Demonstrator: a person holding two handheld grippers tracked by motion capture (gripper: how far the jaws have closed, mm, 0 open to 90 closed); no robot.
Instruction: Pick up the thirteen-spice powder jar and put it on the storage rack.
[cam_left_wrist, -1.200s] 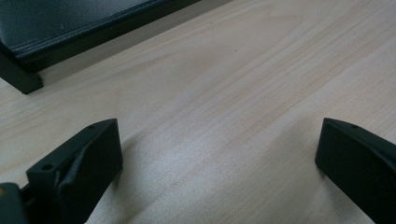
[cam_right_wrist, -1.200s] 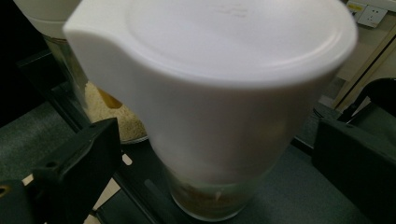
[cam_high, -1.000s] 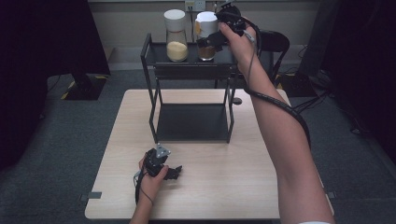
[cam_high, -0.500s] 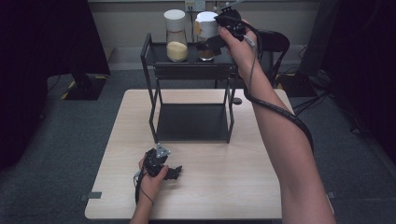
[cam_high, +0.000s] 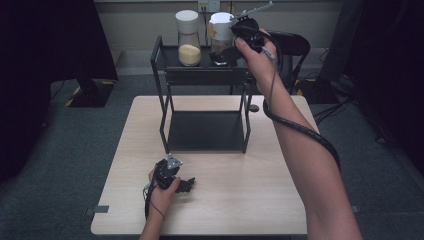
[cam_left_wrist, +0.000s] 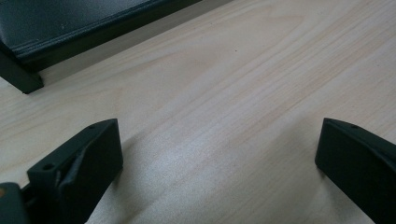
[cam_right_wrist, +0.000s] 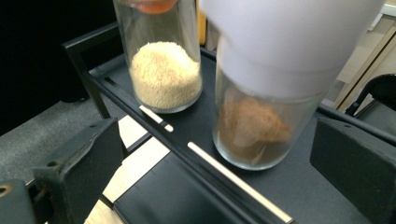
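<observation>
A black two-tier rack (cam_high: 205, 76) stands at the back of the wooden table (cam_high: 250, 200). On its top shelf (cam_right_wrist: 303, 196) are two white-lidded glass jars: one with pale grains (cam_high: 189, 42) (cam_right_wrist: 166, 74) and one with brown powder (cam_high: 220, 37) (cam_right_wrist: 252, 130). My right gripper (cam_high: 231, 45) (cam_right_wrist: 215, 128) is open at that shelf, and the brown jar stands just ahead between its wide jaws, apart from both. My left gripper (cam_high: 184, 185) (cam_left_wrist: 217, 128) lies open on the table's near part, with bare wood between its jaws and the rack's foot (cam_left_wrist: 70, 28) ahead of it.
The rack's lower shelf (cam_high: 205, 130) holds nothing. A black chair (cam_high: 292, 45) stands behind the table at the right, and a dark stand base (cam_high: 90, 92) sits on the grey carpet at the left. A cable (cam_high: 300, 132) winds around the right forearm.
My right gripper has risen a little and drawn slightly to the right at the brown jar. The left gripper has stayed in place.
</observation>
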